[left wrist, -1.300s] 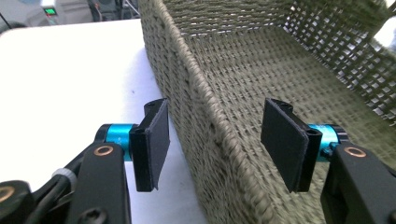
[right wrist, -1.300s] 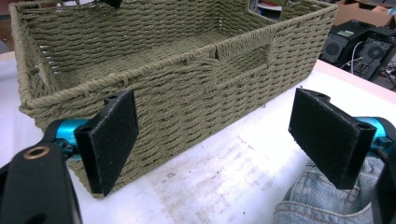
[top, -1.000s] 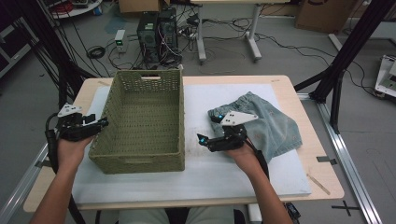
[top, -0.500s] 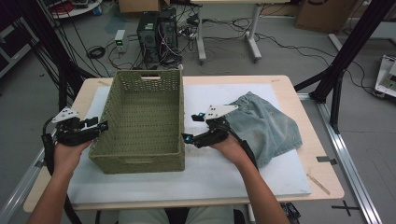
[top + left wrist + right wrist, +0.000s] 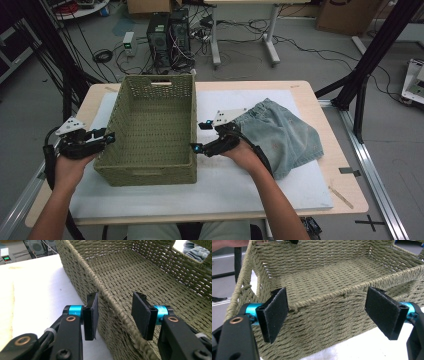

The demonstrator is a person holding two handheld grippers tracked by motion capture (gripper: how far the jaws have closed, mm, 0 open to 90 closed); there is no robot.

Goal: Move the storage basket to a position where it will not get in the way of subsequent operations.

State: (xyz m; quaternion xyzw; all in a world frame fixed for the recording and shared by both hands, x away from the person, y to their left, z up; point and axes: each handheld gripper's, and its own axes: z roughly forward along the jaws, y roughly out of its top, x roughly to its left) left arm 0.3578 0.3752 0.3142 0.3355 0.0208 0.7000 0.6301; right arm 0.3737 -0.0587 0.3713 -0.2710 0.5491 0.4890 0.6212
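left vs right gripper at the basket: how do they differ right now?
The left gripper straddles the basket's side rim, one jaw outside the wall and one inside; the right gripper faces the opposite wall from outside, rim not between its pads. The left's jaws stand narrower and have just been closing; the right's gape wide. Shared: neither presses on the weave yet.

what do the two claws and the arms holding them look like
Both the left claw and the right claw are black, each topped by a grey three-cornered plate. Their flat black pads sit on bright blue collars, with copper-coloured rivets on the fingers. A black cable trails from the left one. The forearms are bare, no sleeves in view.
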